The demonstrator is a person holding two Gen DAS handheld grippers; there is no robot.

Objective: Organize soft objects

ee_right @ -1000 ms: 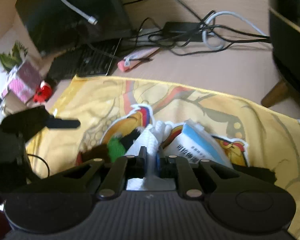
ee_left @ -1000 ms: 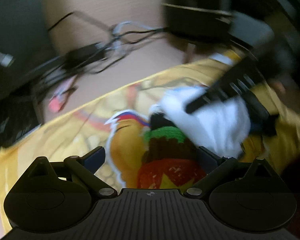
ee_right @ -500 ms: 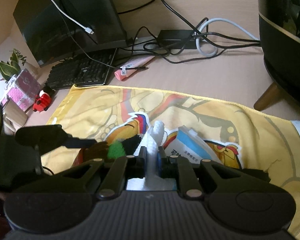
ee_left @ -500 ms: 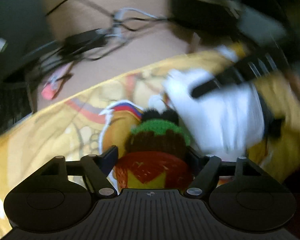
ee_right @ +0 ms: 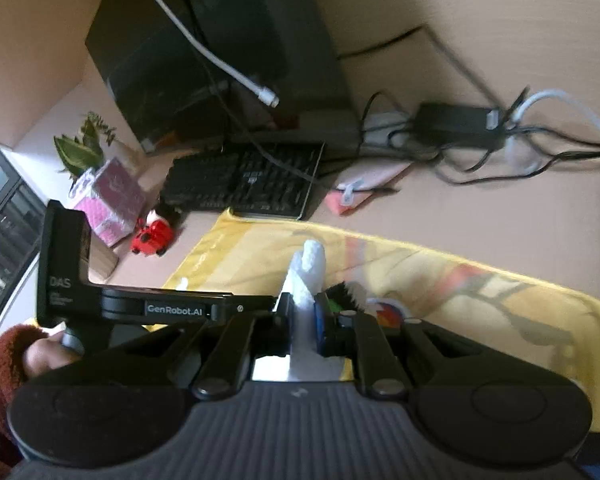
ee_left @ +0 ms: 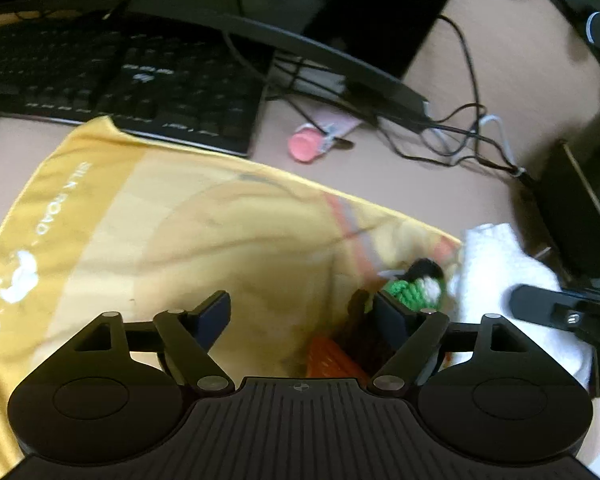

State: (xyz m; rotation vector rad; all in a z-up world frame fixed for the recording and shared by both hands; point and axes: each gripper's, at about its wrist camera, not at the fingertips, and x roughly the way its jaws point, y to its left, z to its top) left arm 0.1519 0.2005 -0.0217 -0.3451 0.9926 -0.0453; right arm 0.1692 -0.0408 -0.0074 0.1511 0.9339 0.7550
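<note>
White cloth (ee_right: 305, 280) between right fingers (ee_right: 286, 326).

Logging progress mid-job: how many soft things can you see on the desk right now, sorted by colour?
Yellow: 1, the printed cloth spread on the desk.
White: 1, the towel pinched in the right gripper.
Multicolour: 1, the knitted toy beside the opening left gripper, not between its pads.
Total: 3
</note>
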